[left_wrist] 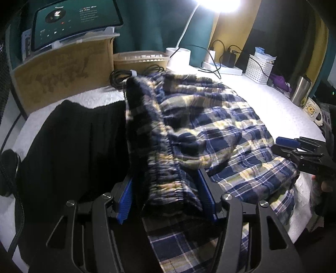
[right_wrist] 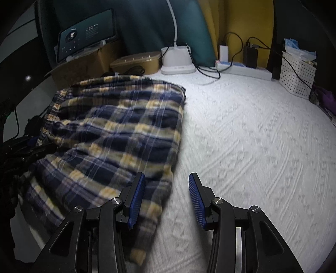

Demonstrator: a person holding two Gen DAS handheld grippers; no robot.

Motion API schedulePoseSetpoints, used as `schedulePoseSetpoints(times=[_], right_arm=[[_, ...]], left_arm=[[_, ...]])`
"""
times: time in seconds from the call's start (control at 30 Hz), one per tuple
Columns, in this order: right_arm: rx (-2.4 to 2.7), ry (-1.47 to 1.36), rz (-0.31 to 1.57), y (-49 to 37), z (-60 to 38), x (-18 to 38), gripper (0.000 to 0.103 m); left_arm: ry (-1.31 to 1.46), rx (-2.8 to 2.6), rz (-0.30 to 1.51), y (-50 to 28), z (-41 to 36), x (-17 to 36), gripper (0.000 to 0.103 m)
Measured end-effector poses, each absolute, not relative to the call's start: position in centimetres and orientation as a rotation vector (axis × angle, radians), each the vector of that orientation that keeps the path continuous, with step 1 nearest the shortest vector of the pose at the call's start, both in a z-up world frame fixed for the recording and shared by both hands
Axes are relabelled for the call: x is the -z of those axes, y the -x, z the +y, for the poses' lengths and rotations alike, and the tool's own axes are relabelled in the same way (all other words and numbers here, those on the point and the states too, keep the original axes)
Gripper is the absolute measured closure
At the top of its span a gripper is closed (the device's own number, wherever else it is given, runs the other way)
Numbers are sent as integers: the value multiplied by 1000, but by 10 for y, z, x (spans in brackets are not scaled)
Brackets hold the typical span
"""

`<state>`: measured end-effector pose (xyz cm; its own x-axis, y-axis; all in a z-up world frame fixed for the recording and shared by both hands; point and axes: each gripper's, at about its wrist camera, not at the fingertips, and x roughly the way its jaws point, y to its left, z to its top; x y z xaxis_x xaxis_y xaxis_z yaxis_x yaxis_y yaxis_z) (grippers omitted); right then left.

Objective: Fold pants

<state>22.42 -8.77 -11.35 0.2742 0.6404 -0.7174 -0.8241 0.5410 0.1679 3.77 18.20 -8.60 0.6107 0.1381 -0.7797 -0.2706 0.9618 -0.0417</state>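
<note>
On white bedcover (right_wrist: 252,136), plaid pants (right_wrist: 117,130) lie partly doubled, still rumpled; left gripper (left_wrist: 166,189) clamps bunched elastic waistband (left_wrist: 163,168), lifting it over legs; right gripper (right_wrist: 167,201) empty, jaws apart, beside pants edge; folding and smoothing remain

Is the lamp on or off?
On. The lamp glows bright white at the top of the left view and lights the white cloth under it.

Plaid pants (right_wrist: 117,126), rumpled, partly folded
</note>
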Motion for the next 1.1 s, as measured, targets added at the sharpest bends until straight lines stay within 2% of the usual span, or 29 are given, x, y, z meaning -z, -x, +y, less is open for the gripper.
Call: schedulePoseSetpoints(times=[0.33, 1.1], right_arm=[[-974, 272, 822, -218, -106, 116, 58], [-889, 248, 814, -204, -167, 118, 58]], left_arm=[[161, -274, 878, -29, 184, 93, 40], [56, -279, 820, -13, 138, 68, 40]])
